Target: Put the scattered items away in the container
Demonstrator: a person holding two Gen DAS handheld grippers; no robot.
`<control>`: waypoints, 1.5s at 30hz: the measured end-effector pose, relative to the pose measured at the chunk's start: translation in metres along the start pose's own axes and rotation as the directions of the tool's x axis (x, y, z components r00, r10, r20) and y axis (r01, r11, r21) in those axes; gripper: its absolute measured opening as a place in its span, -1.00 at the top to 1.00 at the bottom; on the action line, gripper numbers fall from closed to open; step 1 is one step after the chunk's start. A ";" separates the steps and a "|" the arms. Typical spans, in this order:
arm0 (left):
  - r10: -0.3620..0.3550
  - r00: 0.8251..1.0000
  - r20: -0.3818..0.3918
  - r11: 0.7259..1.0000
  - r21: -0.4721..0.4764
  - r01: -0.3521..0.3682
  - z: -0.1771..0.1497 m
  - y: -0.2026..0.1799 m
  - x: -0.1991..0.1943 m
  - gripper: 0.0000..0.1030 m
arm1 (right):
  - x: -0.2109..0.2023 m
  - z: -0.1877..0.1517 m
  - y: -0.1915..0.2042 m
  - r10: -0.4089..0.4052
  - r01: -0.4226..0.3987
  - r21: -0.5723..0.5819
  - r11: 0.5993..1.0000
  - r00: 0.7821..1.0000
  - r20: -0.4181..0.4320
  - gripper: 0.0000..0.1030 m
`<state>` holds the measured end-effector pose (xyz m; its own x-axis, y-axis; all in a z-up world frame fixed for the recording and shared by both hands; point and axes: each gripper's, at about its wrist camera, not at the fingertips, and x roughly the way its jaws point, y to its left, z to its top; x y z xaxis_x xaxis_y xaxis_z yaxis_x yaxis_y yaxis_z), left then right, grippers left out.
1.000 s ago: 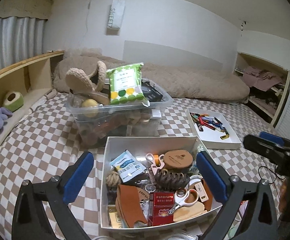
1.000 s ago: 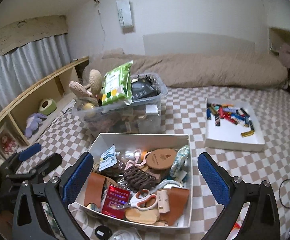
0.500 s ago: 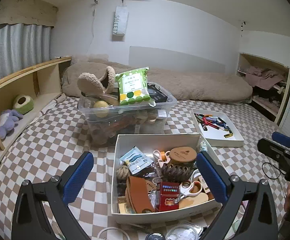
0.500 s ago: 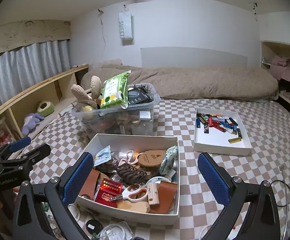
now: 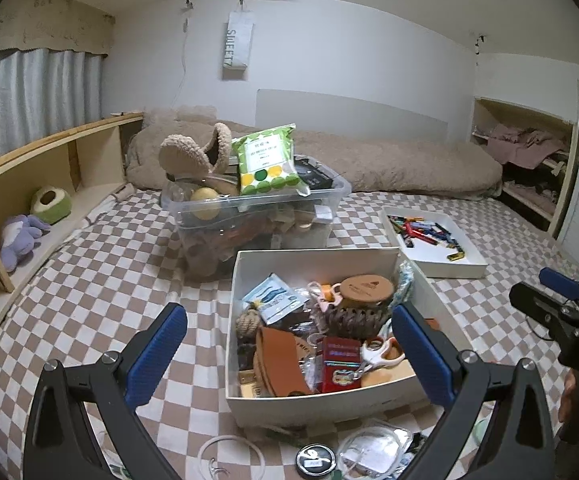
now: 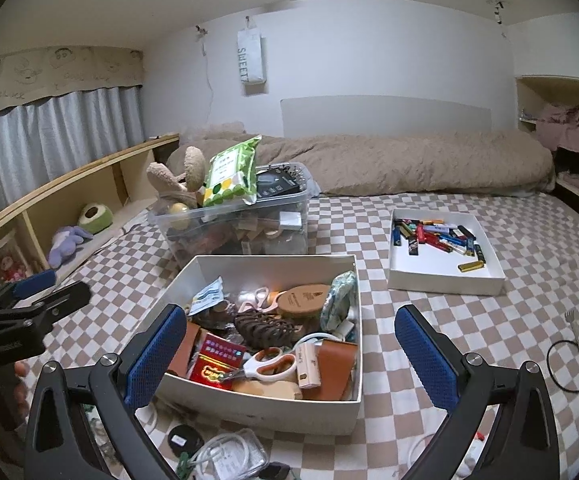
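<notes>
Below the spread, empty left gripper [image 5: 289,344] fingers lay a round black metal tin [image 5: 315,458], probably light, slippery; grip its rim.

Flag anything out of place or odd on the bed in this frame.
A few small items lie loose on the bedspread in front of the white box, not in it: a round black tin, a clear packet and a white cable loop. Both grippers are open and empty.
</notes>
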<state>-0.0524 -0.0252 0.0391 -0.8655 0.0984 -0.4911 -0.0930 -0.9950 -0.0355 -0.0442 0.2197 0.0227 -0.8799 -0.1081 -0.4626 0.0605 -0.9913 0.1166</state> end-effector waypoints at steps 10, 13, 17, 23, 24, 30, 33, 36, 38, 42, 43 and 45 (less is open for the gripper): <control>0.003 1.000 -0.030 1.000 0.011 -0.002 -0.011 0.001 0.013 -1.00 | 0.006 -0.014 -0.007 -0.010 0.010 -0.005 1.000 1.000 -0.008 -1.00; 0.015 0.999 -0.042 1.000 0.021 -0.015 -0.013 -0.001 0.017 -1.00 | 0.008 -0.018 -0.008 -0.019 0.019 -0.011 1.000 1.000 -0.013 -1.00; 0.023 0.998 -0.050 0.999 0.031 -0.021 -0.016 -0.003 0.021 -1.00 | 0.011 -0.020 -0.007 -0.011 0.011 -0.016 1.000 1.000 -0.027 -1.00; 0.014 0.998 -0.054 0.998 0.054 -0.011 -0.020 -0.007 0.022 -1.00 | 0.012 -0.022 -0.006 -0.009 0.008 -0.032 0.999 0.999 -0.031 -1.00; 0.016 0.998 -0.056 0.998 0.057 -0.013 -0.020 -0.008 0.023 -1.00 | 0.012 -0.023 -0.006 -0.009 0.008 -0.032 0.999 0.999 -0.032 -1.00; 0.034 0.997 -0.062 0.998 0.063 -0.030 -0.021 -0.008 0.026 -1.00 | 0.016 -0.026 -0.010 -0.005 0.004 -0.020 1.000 0.999 -0.051 -1.00; 0.038 0.997 -0.064 0.998 0.059 -0.035 -0.021 -0.007 0.026 -1.00 | 0.016 -0.026 -0.010 -0.003 0.002 -0.019 1.000 0.999 -0.051 -1.00; 0.041 0.997 -0.066 0.998 0.059 -0.037 -0.021 -0.006 0.027 -1.00 | 0.016 -0.026 -0.010 -0.003 0.002 -0.022 1.000 0.999 -0.050 -1.00; 0.039 0.997 -0.066 0.998 0.057 -0.035 -0.021 -0.006 0.027 -1.00 | 0.016 -0.026 -0.008 -0.002 0.001 -0.025 1.000 0.999 -0.052 -1.00; 0.032 0.997 -0.067 0.999 0.043 -0.030 -0.022 -0.005 0.027 -1.00 | 0.017 -0.027 -0.007 -0.003 0.001 -0.030 1.000 0.999 -0.054 -1.00; 0.028 0.997 -0.067 0.999 0.037 -0.026 -0.022 -0.005 0.028 -1.00 | 0.017 -0.027 -0.006 0.003 -0.005 -0.029 1.000 0.998 -0.057 -1.00; 0.023 0.997 -0.067 0.999 0.029 -0.021 -0.023 -0.004 0.028 -1.00 | 0.018 -0.028 -0.005 0.006 -0.008 -0.030 1.000 0.998 -0.061 -1.00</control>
<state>-0.0652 -0.0189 0.0058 -0.8324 0.0747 -0.5491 -0.0891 -0.9960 -0.0004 -0.0473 0.2207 -0.0108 -0.8493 -0.1184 -0.5145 0.0815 -0.9922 0.0938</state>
